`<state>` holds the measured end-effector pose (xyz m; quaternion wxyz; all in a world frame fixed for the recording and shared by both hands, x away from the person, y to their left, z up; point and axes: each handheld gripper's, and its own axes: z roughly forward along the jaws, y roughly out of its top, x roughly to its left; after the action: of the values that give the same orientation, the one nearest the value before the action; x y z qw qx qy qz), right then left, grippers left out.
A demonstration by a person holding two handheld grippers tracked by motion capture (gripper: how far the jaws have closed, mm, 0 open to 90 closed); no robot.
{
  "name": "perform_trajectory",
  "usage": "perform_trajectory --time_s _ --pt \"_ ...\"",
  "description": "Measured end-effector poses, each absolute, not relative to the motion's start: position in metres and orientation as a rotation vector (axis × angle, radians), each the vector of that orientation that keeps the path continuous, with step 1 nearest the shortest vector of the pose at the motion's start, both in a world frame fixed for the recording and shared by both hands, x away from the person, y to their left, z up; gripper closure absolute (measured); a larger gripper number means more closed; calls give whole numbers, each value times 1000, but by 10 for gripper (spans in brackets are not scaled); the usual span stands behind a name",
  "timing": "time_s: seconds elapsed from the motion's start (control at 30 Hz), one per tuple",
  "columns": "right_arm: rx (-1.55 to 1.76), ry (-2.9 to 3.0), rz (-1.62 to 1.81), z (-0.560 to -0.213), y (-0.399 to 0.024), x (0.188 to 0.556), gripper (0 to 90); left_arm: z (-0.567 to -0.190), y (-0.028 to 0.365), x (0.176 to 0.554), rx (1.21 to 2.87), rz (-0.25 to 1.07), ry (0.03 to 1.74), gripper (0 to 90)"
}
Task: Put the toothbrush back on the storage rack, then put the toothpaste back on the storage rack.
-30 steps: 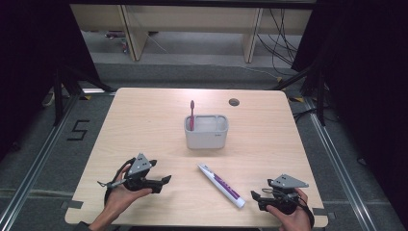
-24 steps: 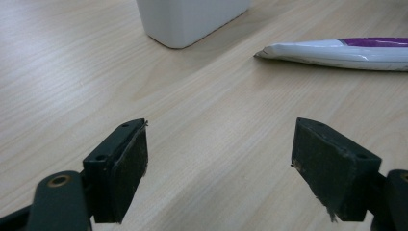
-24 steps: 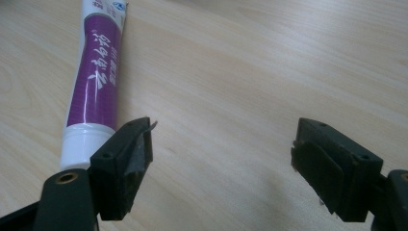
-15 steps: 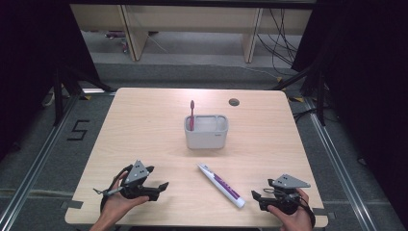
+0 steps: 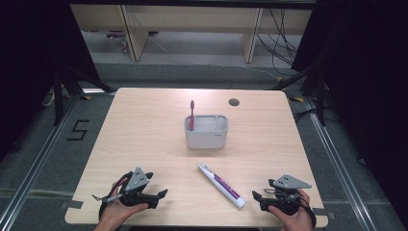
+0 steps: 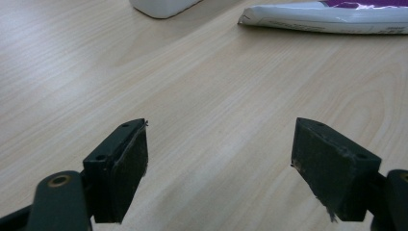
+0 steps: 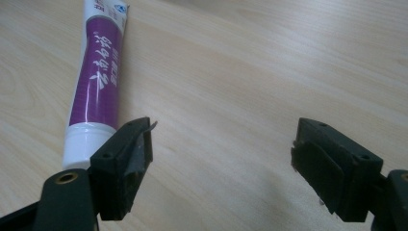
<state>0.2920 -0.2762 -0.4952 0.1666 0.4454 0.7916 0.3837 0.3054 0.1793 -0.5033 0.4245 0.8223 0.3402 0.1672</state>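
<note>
Tongs are wide apart and hold nothing: the left gripper [image 5: 161, 194] and right gripper [image 5: 256, 197] rest low on the table [image 5: 144, 125]. Between them lies the toothpaste [image 5: 221, 185], not yet picked up. Farther off, the cup [image 5: 207, 132] holds a toothbrush [image 5: 192, 115].

A lab: black curtains [image 5: 29, 72], floor rails [image 5: 33, 163], loose cables [image 5: 279, 43].

Floor marking "5" [image 5: 77, 130] beside table [image 5: 144, 120]
</note>
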Motion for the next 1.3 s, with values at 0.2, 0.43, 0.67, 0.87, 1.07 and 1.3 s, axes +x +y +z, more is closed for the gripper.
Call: perform_trajectory --time_s 0.2,0.43,0.67,0.87,1.07,1.3 --pt "1289 2254 1088 -495 -275 291 226 -506 178 295 2067 418 838 200" --pt "1271 2263 1075 -494 -276 291 226 -508 180 286 2093 407 836 201" --pt "1242 2258 1085 -493 -275 293 226 -509 179 285 2100 416 822 202" --pt "1227 2303 1090 -486 -267 300 215 -510 182 287 2102 426 833 202" --pt "1166 2326 1086 -469 -250 306 218 -510 182 288 2109 427 832 202" --pt "1042 2410 1047 -459 -226 322 256 -511 181 288 2149 413 826 202"
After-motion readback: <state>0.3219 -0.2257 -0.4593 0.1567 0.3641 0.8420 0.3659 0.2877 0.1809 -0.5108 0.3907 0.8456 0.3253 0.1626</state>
